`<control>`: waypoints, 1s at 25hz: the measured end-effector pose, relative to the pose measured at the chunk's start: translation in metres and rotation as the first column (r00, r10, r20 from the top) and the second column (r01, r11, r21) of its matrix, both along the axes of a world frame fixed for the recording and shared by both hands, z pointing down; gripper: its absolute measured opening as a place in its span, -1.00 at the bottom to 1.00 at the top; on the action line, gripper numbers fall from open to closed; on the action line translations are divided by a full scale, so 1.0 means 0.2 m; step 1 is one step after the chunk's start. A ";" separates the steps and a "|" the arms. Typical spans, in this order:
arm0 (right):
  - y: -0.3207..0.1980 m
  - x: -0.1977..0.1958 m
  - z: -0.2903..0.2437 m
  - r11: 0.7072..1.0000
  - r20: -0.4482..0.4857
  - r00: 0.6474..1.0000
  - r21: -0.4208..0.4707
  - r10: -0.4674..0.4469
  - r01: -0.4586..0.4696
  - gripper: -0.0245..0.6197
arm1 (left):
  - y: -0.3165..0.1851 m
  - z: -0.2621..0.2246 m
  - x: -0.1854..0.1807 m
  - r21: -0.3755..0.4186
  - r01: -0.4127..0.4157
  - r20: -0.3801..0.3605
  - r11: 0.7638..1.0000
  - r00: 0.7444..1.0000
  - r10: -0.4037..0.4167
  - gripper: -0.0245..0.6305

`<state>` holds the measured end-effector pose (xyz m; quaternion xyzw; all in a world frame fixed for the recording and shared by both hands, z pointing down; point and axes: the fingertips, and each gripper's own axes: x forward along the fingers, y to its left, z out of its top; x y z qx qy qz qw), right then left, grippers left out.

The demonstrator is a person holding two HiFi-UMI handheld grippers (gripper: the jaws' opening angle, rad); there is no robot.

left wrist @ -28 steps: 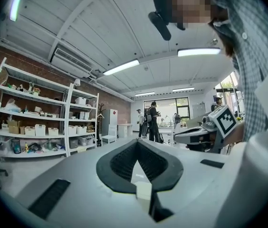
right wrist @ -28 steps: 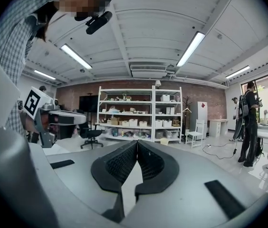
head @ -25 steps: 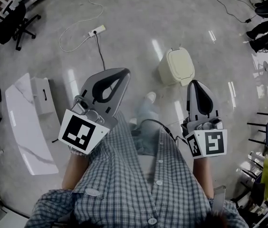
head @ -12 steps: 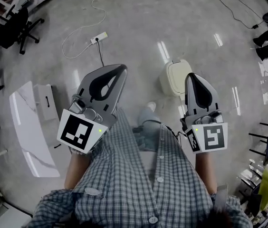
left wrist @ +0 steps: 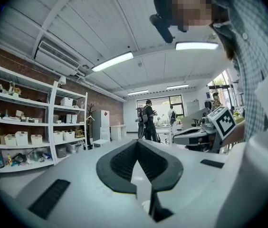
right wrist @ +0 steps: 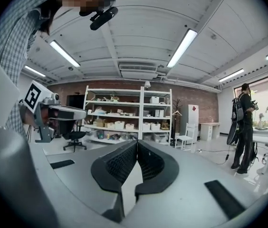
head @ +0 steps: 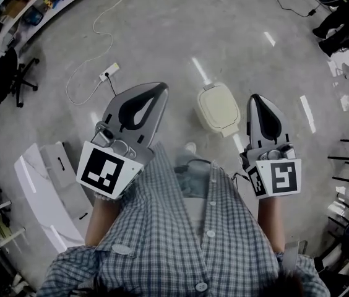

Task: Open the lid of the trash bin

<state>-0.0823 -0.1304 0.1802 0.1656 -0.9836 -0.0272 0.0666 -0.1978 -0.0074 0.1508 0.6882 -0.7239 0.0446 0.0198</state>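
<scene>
A cream trash bin (head: 218, 109) stands on the grey floor in the head view, its lid down, ahead of me and between my two grippers. My left gripper (head: 158, 89) is held level to the left of the bin, jaws shut with nothing between them. My right gripper (head: 257, 97) is just right of the bin, above floor height, also shut and empty. Both gripper views look out across the room, with the tips meeting, left gripper (left wrist: 136, 142) and right gripper (right wrist: 137, 142); the bin does not show in either.
A white power strip (head: 108, 72) with its cable lies on the floor at the far left. A white panel (head: 38, 187) lies at my left. Office chairs (head: 13, 73) and shelving (right wrist: 129, 115) line the room; people (left wrist: 148, 120) stand at the far end.
The bin has shifted nearer and more central in the head view as I stepped toward it. Both grippers stay shut and held out in front.
</scene>
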 end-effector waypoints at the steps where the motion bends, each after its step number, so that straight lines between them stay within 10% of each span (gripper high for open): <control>1: -0.03 0.02 0.01 1.000 -0.001 1.000 -0.006 0.017 -0.017 -0.87 | -0.04 0.00 0.01 0.004 -0.015 0.002 1.000 1.000 0.015 -0.91; 11: -0.21 0.28 0.11 0.969 -0.009 0.972 -0.071 0.235 -0.235 -0.87 | -0.40 0.02 0.10 -0.022 -0.222 0.013 0.975 0.975 0.223 -0.91; 25: -0.43 0.38 0.22 0.826 -0.064 0.831 -0.086 0.553 -0.557 -0.87 | -0.88 0.18 0.04 -0.068 -0.522 -0.033 0.850 0.853 0.521 -0.91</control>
